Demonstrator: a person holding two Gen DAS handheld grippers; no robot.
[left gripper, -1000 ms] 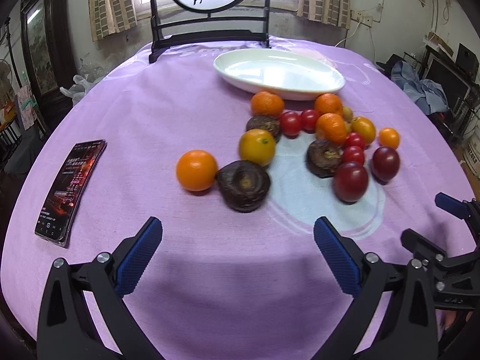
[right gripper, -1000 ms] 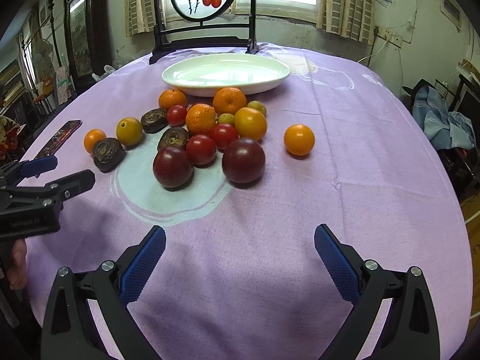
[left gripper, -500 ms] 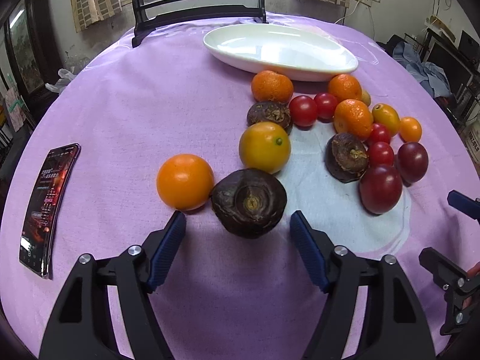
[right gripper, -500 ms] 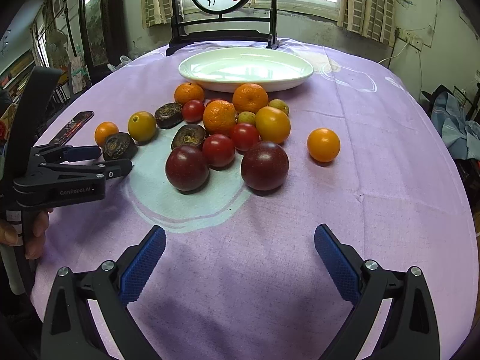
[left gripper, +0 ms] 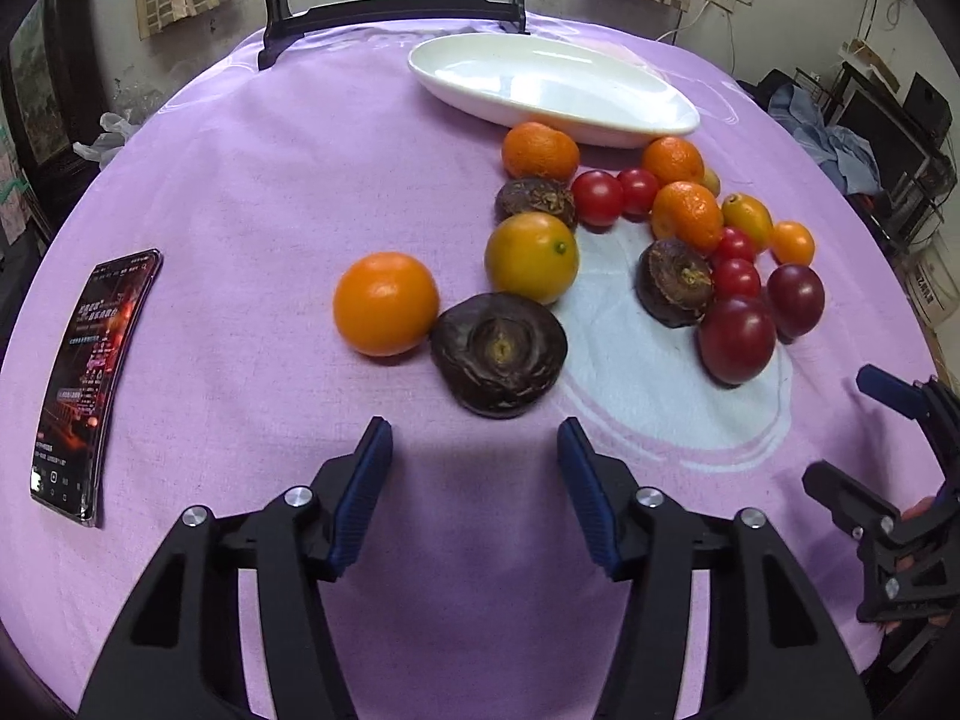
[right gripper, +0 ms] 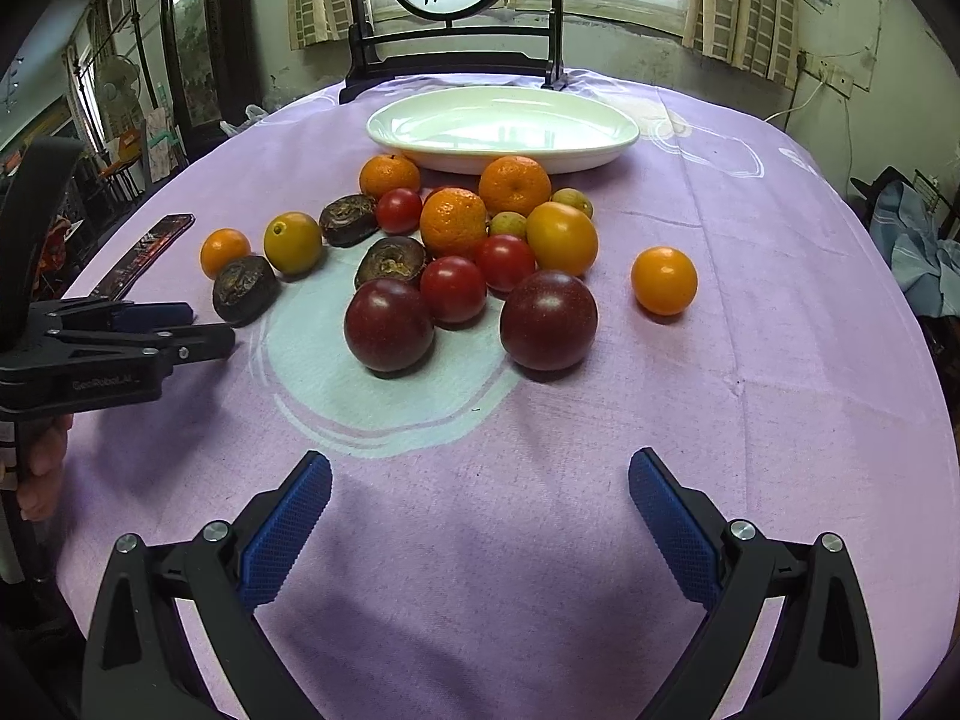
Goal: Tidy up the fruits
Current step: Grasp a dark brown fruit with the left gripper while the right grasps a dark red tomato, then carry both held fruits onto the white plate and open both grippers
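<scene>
The left tool (left gripper: 474, 480) hangs with its jaws apart just short of the dark fruit (left gripper: 498, 353), lined up to straddle it. The right tool (right gripper: 480, 516) waits wide apart near the counter's front edge. The plate (right gripper: 618, 147) lies bare toward the far edge, the fruit heaped before it.

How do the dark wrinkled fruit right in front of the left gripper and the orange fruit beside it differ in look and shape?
The dark wrinkled fruit is brown-black with a creased, sunken top; the orange fruit is bright and smooth. The dark one sits squat and flattened, the orange one round. The dark one lies directly ahead of the left gripper, between the lines of its open fingers; the orange one sits off to the left. Both rest on the purple cloth, close together, ungrasped.
</scene>
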